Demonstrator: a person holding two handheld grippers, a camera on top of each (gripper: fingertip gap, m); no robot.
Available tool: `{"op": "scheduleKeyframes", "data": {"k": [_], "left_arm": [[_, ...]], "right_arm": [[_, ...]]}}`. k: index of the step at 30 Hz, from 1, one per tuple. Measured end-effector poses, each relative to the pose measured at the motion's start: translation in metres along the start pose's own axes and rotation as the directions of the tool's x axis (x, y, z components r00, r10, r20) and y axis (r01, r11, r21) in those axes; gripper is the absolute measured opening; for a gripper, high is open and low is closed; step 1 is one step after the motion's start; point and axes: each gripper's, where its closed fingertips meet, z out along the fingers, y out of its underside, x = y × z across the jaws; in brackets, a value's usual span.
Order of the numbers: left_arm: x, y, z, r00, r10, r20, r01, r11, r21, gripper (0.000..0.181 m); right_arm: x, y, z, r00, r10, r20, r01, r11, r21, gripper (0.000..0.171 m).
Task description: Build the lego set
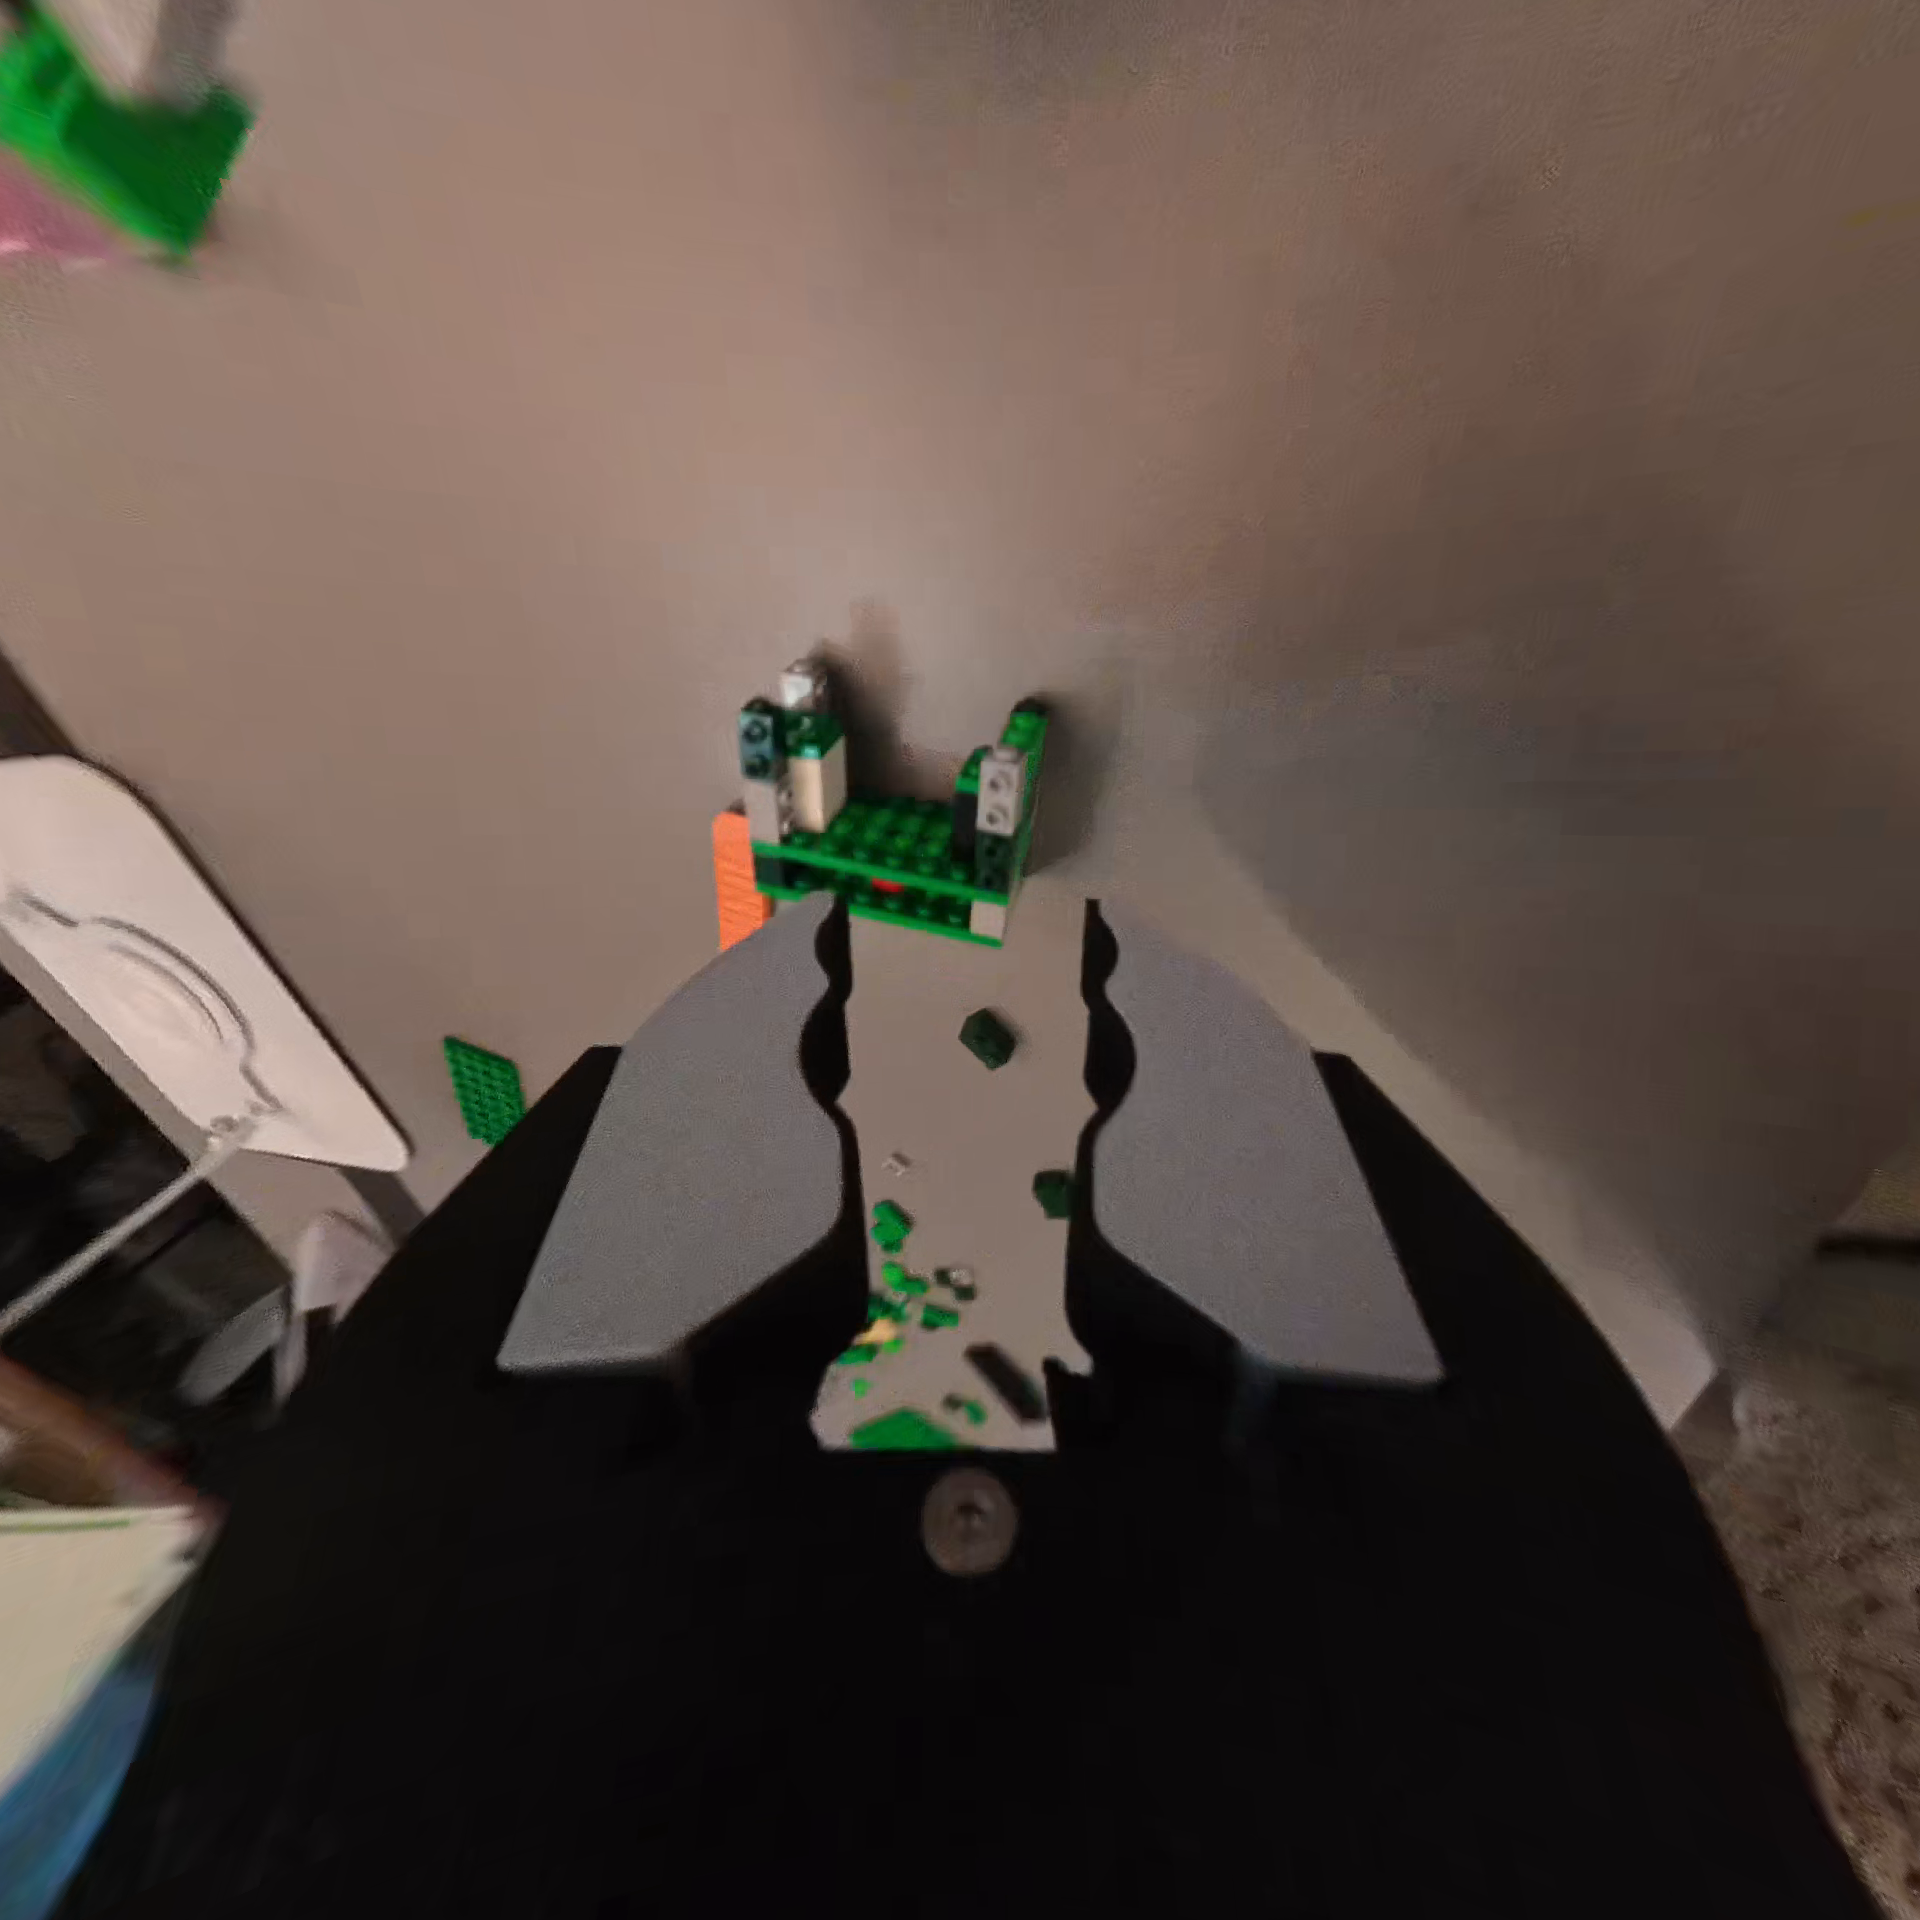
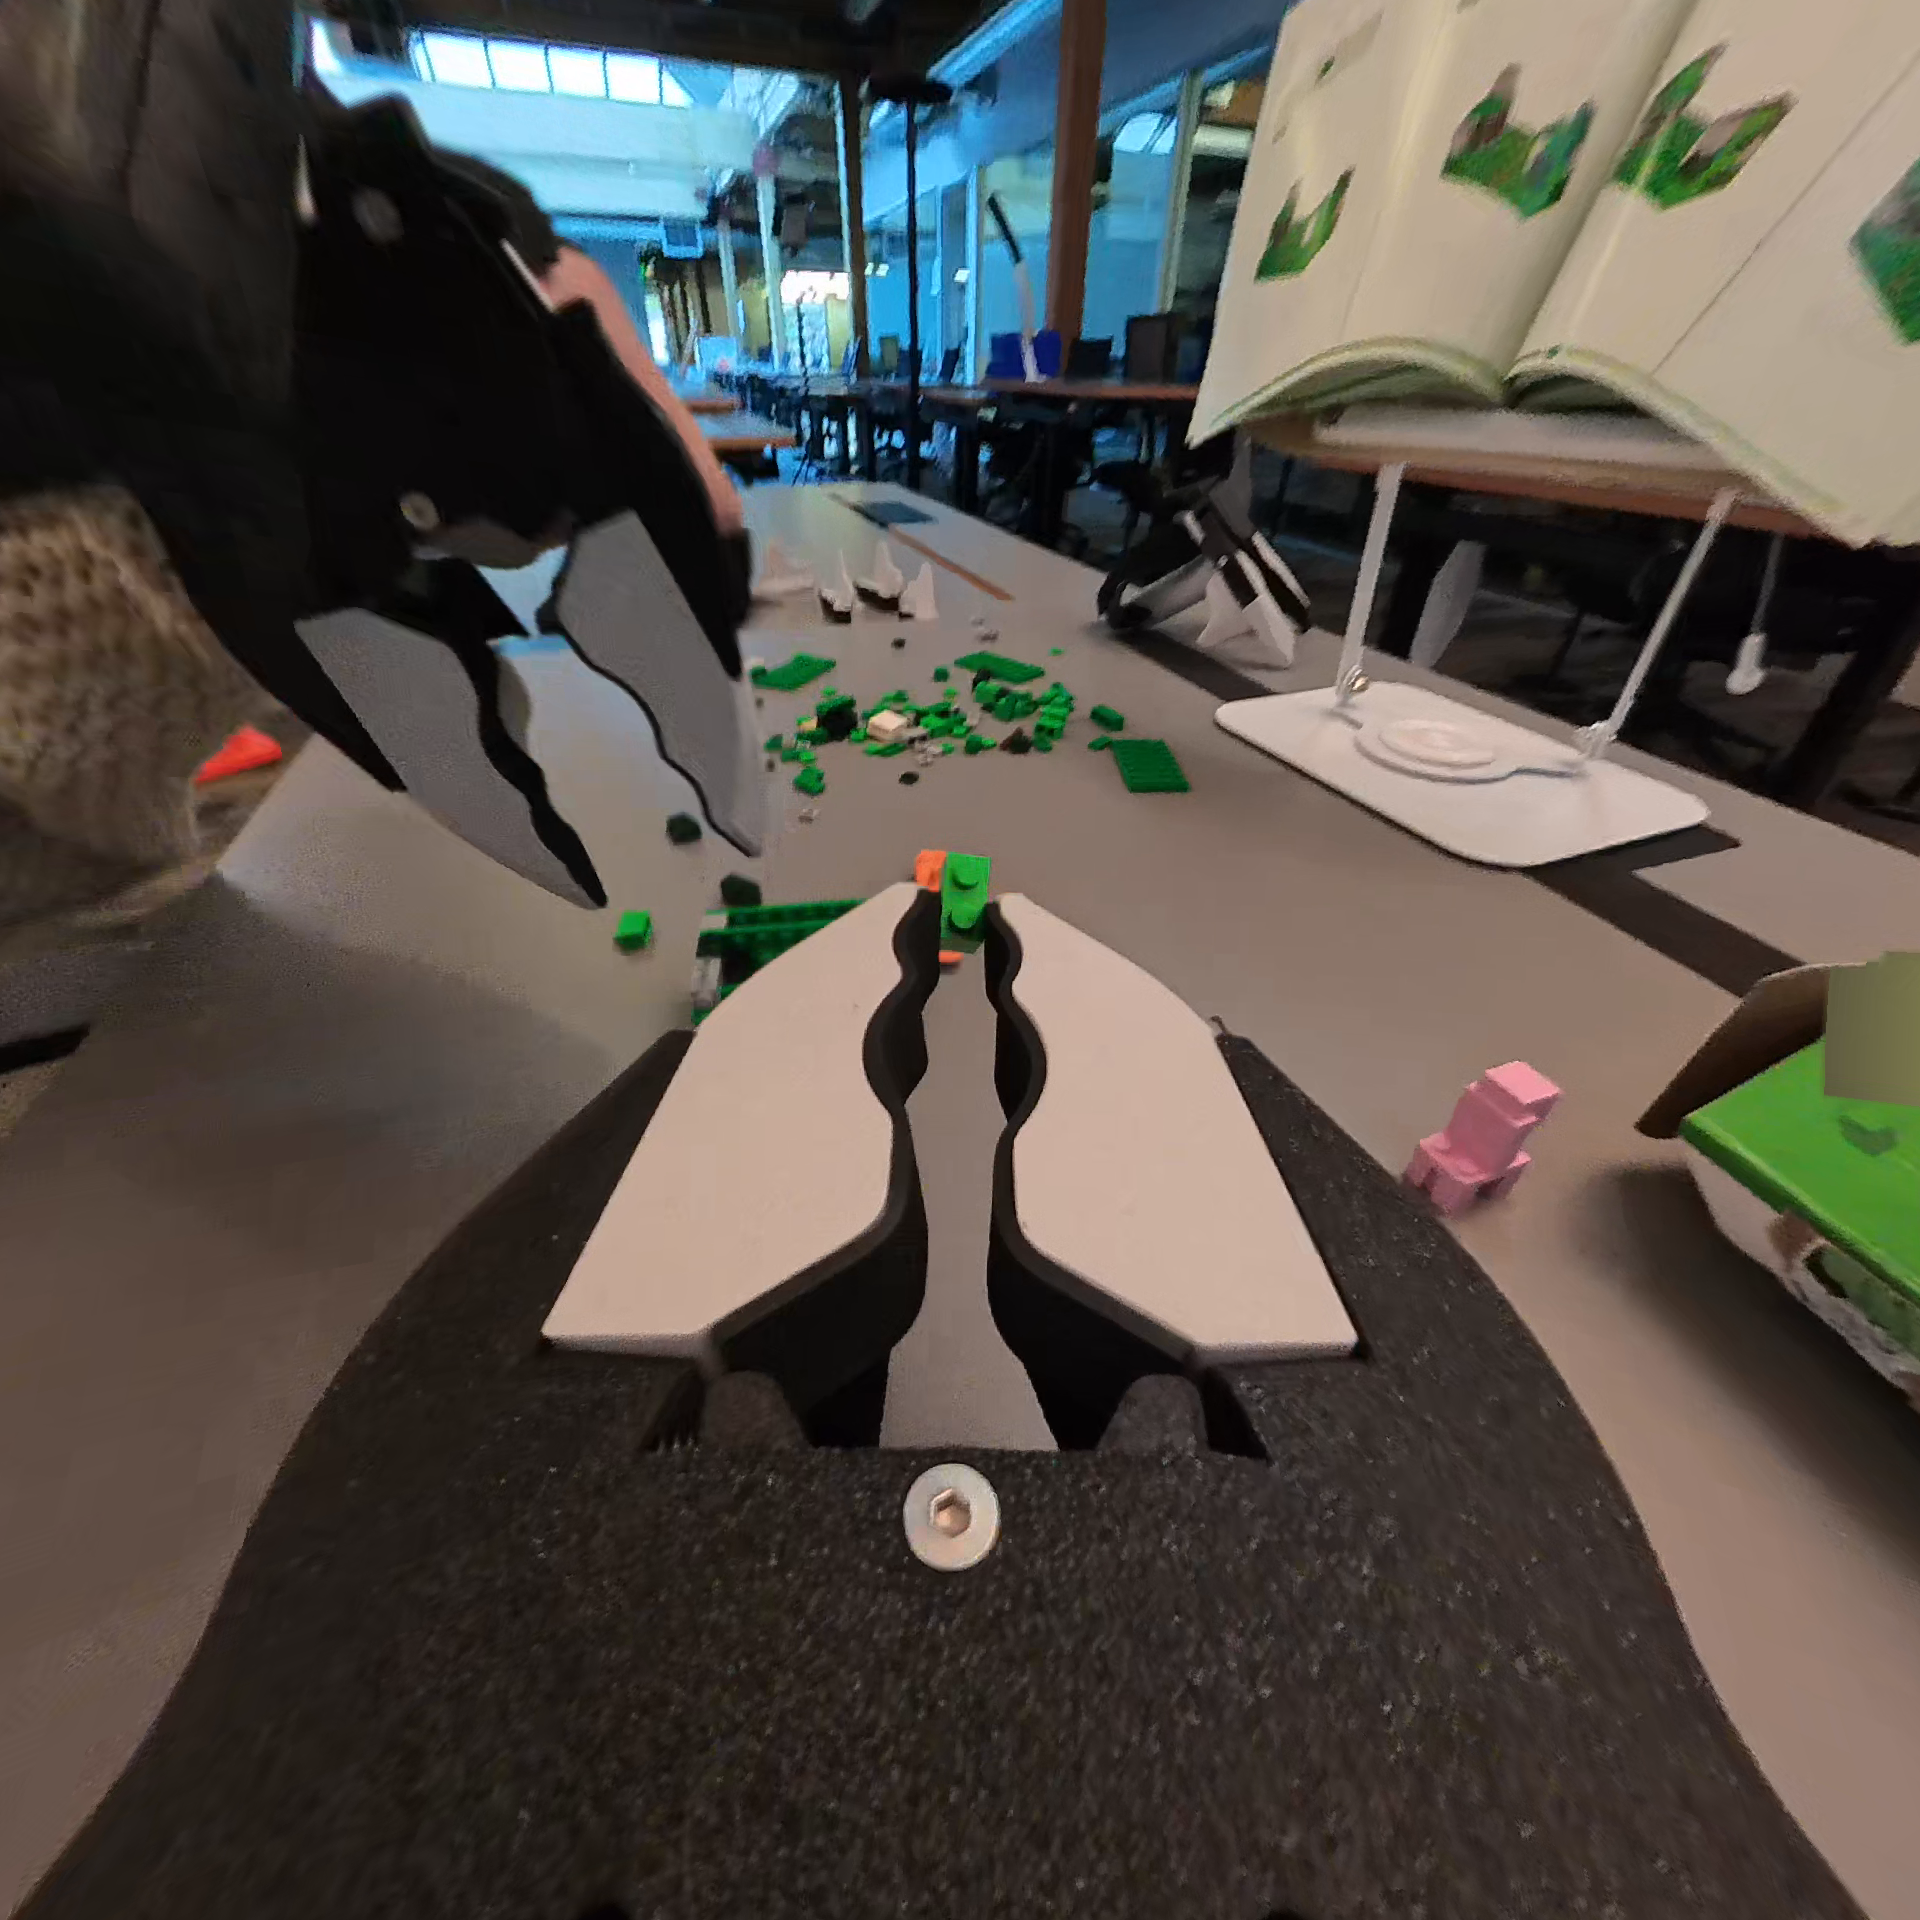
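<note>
A partly built green lego model (image 1: pixel 894 821) with grey and dark corner posts stands on the grey table, an orange piece (image 1: pixel 740 878) against its left side. My left gripper (image 1: pixel 961 914) is open and empty, held just short of the model; it also shows at the upper left of the right wrist view (image 2: pixel 675 862). My right gripper (image 2: pixel 961 914) is shut on a small bright green brick (image 2: pixel 964 899) at its tips, just above the model (image 2: pixel 769 925), which its fingers partly hide.
A pile of loose green pieces (image 2: pixel 935 717) lies farther back, with a green plate (image 2: pixel 1148 767) beside it. An open instruction book (image 2: pixel 1558 229) sits on a white stand (image 2: pixel 1455 769). A pink lego pig (image 2: pixel 1481 1138) and a green box (image 2: pixel 1808 1153) are at the right.
</note>
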Motion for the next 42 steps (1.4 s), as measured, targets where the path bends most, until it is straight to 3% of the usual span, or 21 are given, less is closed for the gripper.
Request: {"op": "scheduleKeyframes", "data": {"k": [3, 5, 7, 11, 14, 17, 20, 22, 26, 30, 34, 39, 42], "left_arm": [[-0.005, 0.006, -0.024, 0.977, -0.169, 0.133, 0.122, 0.944, 0.305, 0.03], [-0.01, 0.0, -0.043, 0.914, -0.335, 0.227, 0.159, 0.814, 0.559, 0.022], [-0.008, -0.006, -0.057, 0.837, -0.508, 0.202, 0.201, 0.631, 0.75, 0.014], [0.01, -0.021, -0.065, 0.775, -0.627, 0.084, 0.188, 0.355, 0.916, 0.023], [0.014, -0.027, -0.072, 0.739, -0.674, 0.024, 0.166, 0.216, 0.962, 0.027], [0.011, -0.026, -0.076, 0.693, -0.715, 0.096, 0.089, 0.217, 0.972, 0.038], [0.008, -0.022, -0.083, 0.573, -0.729, 0.374, -0.111, 0.383, 0.917, 0.038], [0.01, -0.025, -0.085, 0.519, -0.709, 0.477, -0.184, 0.453, 0.872, 0.037], [0.012, -0.026, -0.086, 0.453, -0.694, 0.56, -0.257, 0.499, 0.827, 0.025], [0.009, -0.027, -0.072, 0.482, -0.678, 0.555, -0.21, 0.526, 0.824, 0.031], [0.011, -0.032, -0.063, 0.594, -0.687, 0.419, -0.129, 0.432, 0.892, 0.021], [0.022, -0.037, -0.066, 0.754, -0.654, 0.055, 0.049, 0.14, 0.989, 0.015], [0.026, -0.038, -0.065, 0.789, -0.613, -0.023, 0.103, 0.095, 0.99, 0.01]], "right_arm": [[-0.004, -0.016, -0.001, 1.0, 0.024, 0.014, -0.025, 0.996, 0.081, 0.007], [-0.02, -0.029, 0.002, 0.994, 0.056, 0.091, -0.068, 0.988, 0.138, 0.007], [-0.042, -0.04, 0.008, 0.981, 0.06, 0.185, -0.093, 0.98, 0.175, 0.007], [-0.086, -0.043, 0.02, 0.941, 0.027, 0.337, -0.092, 0.98, 0.179, 0.008], [-0.104, -0.035, 0.027, 0.916, 0.023, 0.4, -0.086, 0.986, 0.141, 0.008], [-0.113, -0.029, 0.031, 0.901, 0.036, 0.432, -0.091, 0.99, 0.109, 0.008], [-0.117, -0.033, 0.035, 0.885, 0.099, 0.455, -0.168, 0.979, 0.114, 0.008], [-0.119, -0.035, 0.037, 0.877, 0.132, 0.463, -0.209, 0.971, 0.119, 0.008], [-0.119, -0.039, 0.04, 0.864, 0.178, 0.472, -0.268, 0.954, 0.131, 0.006], [-0.121, -0.037, 0.041, 0.874, 0.151, 0.462, -0.231, 0.965, 0.122, 0.006], [-0.123, -0.032, 0.042, 0.884, 0.126, 0.449, -0.192, 0.976, 0.104, 0.006], [-0.127, -0.025, 0.039, 0.871, 0.102, 0.481, -0.156, 0.985, 0.073, 0.006], [-0.129, -0.023, 0.038, 0.861, 0.1, 0.499, -0.149, 0.987, 0.061, 0.007]]}}
